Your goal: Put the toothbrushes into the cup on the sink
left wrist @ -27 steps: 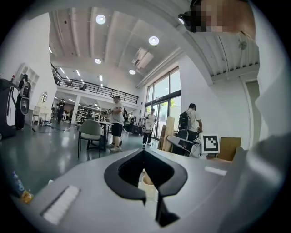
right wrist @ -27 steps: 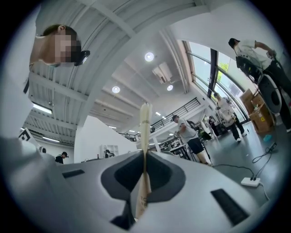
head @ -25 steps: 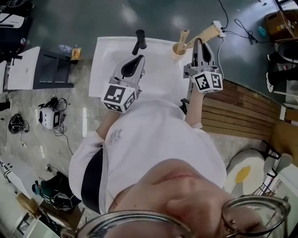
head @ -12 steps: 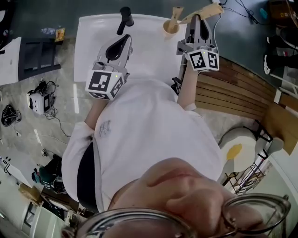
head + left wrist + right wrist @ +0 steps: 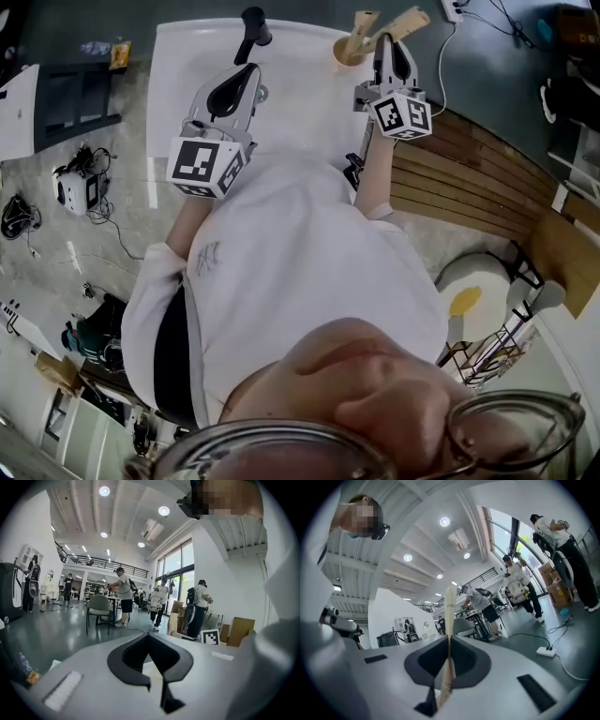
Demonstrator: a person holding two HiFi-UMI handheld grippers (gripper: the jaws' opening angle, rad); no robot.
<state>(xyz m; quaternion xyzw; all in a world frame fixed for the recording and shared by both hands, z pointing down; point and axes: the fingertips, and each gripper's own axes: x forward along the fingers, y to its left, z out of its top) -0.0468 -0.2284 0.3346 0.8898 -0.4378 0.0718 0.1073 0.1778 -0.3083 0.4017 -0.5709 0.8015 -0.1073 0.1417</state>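
Two toothbrushes are in play, both pale wood. One toothbrush [image 5: 362, 24] stands tilted in the single cup [image 5: 346, 54], which sits at the back right corner of the white sink [image 5: 187, 66]. The other toothbrush [image 5: 405, 22] is clamped in the right gripper [image 5: 385, 45]. In the right gripper view, the jaws are closed tight on the thin handle [image 5: 449, 634], which runs straight up between them and sticks out past their tips. Seen from the head view, this held toothbrush lies slanted above the cup's right side. Its lower end reaches the rim near the first brush, but I cannot tell whether it is inside the cup.

The left gripper [image 5: 247, 75] hovers over the middle of the sink basin, just in front of the one black faucet [image 5: 253, 22]. In the left gripper view, its jaws [image 5: 148, 636] are closed together at the tips with nothing between them.

Right of the sink lies a slatted wooden platform [image 5: 459, 187], and a white power strip [image 5: 456, 8] with its cable rests on the floor beyond the cup.
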